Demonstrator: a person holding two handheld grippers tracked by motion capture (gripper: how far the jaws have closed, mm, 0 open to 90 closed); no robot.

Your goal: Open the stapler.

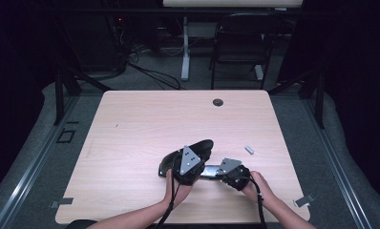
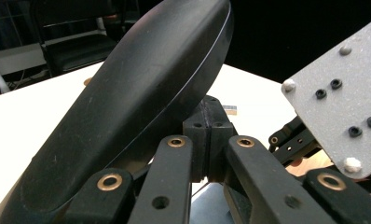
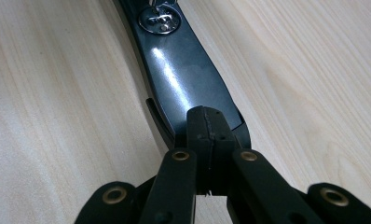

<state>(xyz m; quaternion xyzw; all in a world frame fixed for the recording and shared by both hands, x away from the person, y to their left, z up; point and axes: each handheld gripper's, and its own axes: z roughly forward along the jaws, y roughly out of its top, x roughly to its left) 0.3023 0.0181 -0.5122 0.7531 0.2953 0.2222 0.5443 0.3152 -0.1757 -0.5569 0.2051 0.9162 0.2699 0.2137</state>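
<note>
A black armrest lies near the table's front edge: a long padded top [image 1: 200, 147] [image 2: 141, 93] joined to a glossy dark bracket [image 1: 211, 171] [image 3: 183, 79] with a metal screw. My left gripper [image 1: 196, 160] [image 2: 209, 133] is shut, its pads pressed together with the tips against the pad's underside edge. My right gripper [image 1: 220, 171] [image 3: 207, 133] is also shut, its tips resting on the bracket's near end. I see nothing between either pair of pads. The right gripper's grey plate [image 2: 337, 98] shows close by in the left gripper view.
A small pale piece [image 1: 249, 149] lies on the wooden table [image 1: 145, 124] to the right of the armrest. A round grommet hole [image 1: 218, 102] sits near the far edge. A black chair [image 1: 238, 43] and cables stand beyond the table.
</note>
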